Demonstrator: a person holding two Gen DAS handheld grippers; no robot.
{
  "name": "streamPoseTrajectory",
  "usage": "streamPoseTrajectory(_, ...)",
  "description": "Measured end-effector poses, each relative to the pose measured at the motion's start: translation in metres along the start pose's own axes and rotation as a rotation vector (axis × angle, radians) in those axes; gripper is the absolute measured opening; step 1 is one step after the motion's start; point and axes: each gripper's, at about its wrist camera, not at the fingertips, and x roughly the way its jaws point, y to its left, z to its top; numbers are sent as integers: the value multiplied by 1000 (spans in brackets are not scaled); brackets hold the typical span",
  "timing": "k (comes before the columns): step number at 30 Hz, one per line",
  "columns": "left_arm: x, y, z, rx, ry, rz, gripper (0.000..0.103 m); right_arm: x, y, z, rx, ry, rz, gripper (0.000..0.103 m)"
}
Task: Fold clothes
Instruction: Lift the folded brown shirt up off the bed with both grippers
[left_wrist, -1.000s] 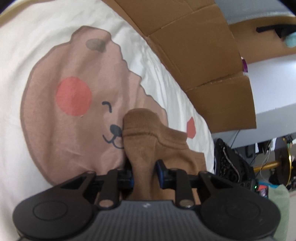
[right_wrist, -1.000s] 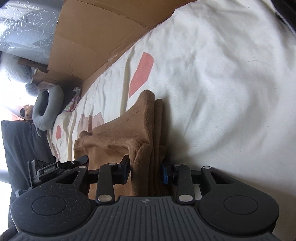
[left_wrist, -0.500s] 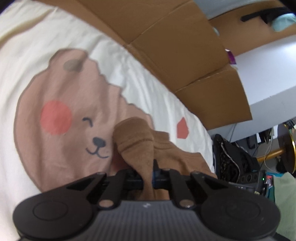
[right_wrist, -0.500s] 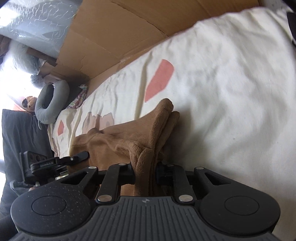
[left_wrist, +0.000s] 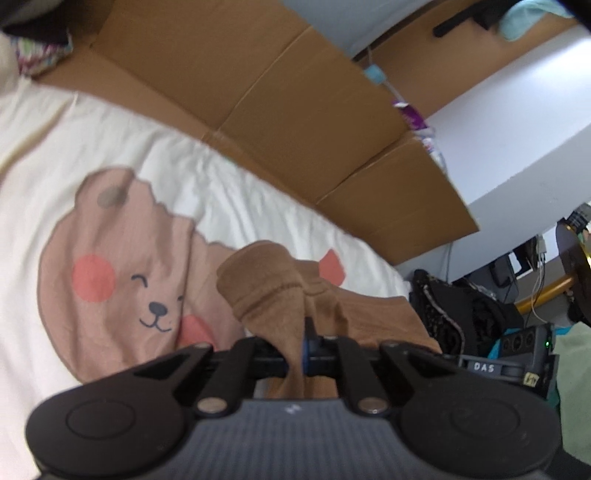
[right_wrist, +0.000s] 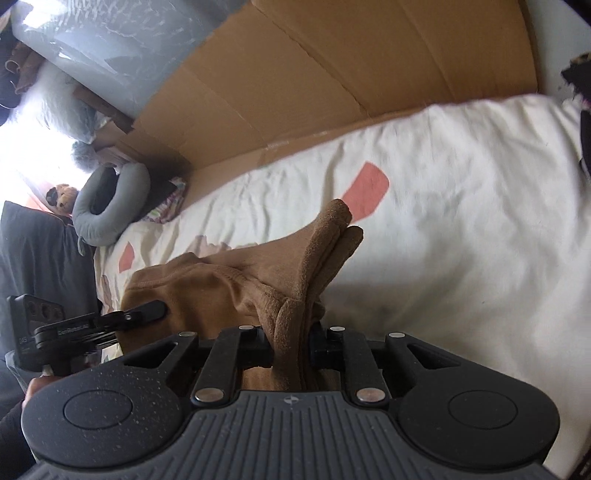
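1. We have the left gripper (left_wrist: 301, 354) clamped on a bunched corner of the brown garment (left_wrist: 266, 288), its jaws pinched tight with only a thin fold of cloth between them.
2. We have the right gripper (right_wrist: 291, 350) clamped on another corner of the same garment (right_wrist: 229, 288), a thicker stack of layers filling the gap between its jaws.
3. The garment hangs between our two grips, near us, over the white bedspread (right_wrist: 461, 221); its far body sags down toward the bear print (left_wrist: 122, 266) and may rest there, though the blur keeps us from telling whether any part touches.
4. Judging from this, we are in the lift that sets up a fold, so we should raise both corners together, level with each other, until the lower hem clears the bed.
5. We should keep the top edge taut between the grippers without stretching it, so the cloth hangs flat rather than twisted.
6. We should watch the left grip most: it holds little fabric and a jerk could pull it free.
7. We should lay the garment down on bare bedspread, away from the cardboard (left_wrist: 295, 110) along the far edge, and smooth it before folding.
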Motion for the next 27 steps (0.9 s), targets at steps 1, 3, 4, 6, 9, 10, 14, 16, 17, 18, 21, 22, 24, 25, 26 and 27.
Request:
streamPoseTrajectory(1,-6,-5,0,5,-8,4,6,-5,3,0,-5,-7,0,15)
streamPoseTrajectory(3,-18,-17,0,7,-24,12,6,-14,9,1,-15,-20,0,15)
streamPoseTrajectory(4,-23,-22,0,8,-30,18,6,-19,12,1,-20,-26,0,15)
streamPoseTrajectory(6,-34,-34,-1,12,-42,31,6,-28,20,4,-27,-29,4,15)
streamPoseTrajectory(9,-55,-53,-1,10,-62,47,6,-44,38,7,-51,-34,-1,15)
streamPoseTrajectory(10,-63,-59,0,5,-71,52,6,-50,43,8,-49,-40,2,14)
streamPoseTrajectory(14,-93,-82,5,-20,-100,57,6,-77,68,9,-51,-68,15,14)
streamPoseTrajectory(16,-106,-95,9,-19,-110,61,6,-90,80,11,-48,-81,16,14)
streamPoseTrajectory(17,-112,-103,11,-9,-113,67,6,-96,86,12,-49,-88,14,14)
streamPoseTrajectory(18,-118,-111,12,-1,-117,72,6,-102,93,14,-55,-94,12,14)
streamPoseTrajectory(21,-137,-133,18,17,-134,89,5,-120,115,20,-79,-116,8,14)
streamPoseTrajectory(22,-143,-140,21,21,-141,95,6,-126,122,22,-86,-124,9,14)
streamPoseTrajectory(24,-156,-153,25,29,-160,105,6,-141,134,28,-100,-140,9,14)
streamPoseTrajectory(25,-162,-159,28,29,-170,108,6,-149,140,30,-107,-149,8,14)
streamPoseTrajectory(26,-169,-166,30,29,-179,109,6,-157,144,33,-112,-158,9,14)
streamPoseTrajectory(27,-176,-172,32,28,-187,108,6,-166,150,35,-116,-164,10,14)
